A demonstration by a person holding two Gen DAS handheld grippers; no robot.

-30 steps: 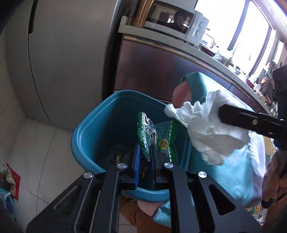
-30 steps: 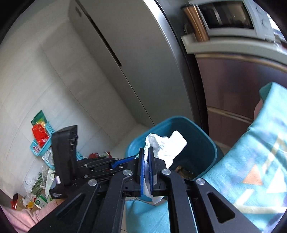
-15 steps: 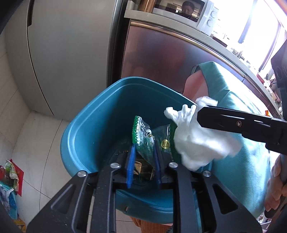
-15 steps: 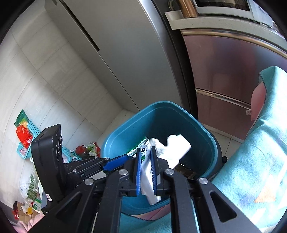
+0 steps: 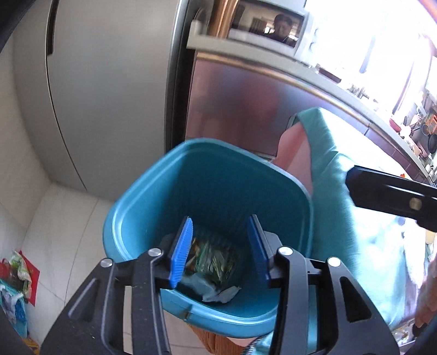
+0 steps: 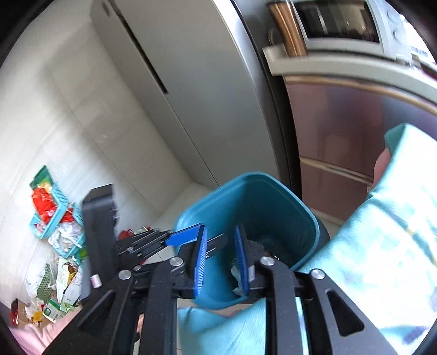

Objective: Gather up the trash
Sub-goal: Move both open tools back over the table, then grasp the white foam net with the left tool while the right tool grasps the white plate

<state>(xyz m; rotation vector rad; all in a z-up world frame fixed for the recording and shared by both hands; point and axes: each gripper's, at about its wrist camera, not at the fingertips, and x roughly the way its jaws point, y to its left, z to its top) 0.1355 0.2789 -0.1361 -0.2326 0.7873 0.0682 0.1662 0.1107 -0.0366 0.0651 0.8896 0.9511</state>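
both drops look done: the green wrapper (image 5: 215, 259) and white tissue (image 5: 221, 295) lie on the floor of the teal bin (image 5: 131, 232), while the left gripper (image 5: 220, 250) has just been opening, fingers now wide with nothing between, and the right gripper (image 6: 220, 259) likewise, parted and empty. risk from here (a judgement): pulling back low could clip the bin's near rim and tip it. no writing is readable.

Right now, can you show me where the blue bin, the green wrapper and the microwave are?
blue bin (image 5: 142, 218), left wrist view, on its left rim.
green wrapper (image 5: 215, 259), left wrist view, its middle, lying inside the bin.
microwave (image 6: 338, 24), right wrist view, on its dark door.
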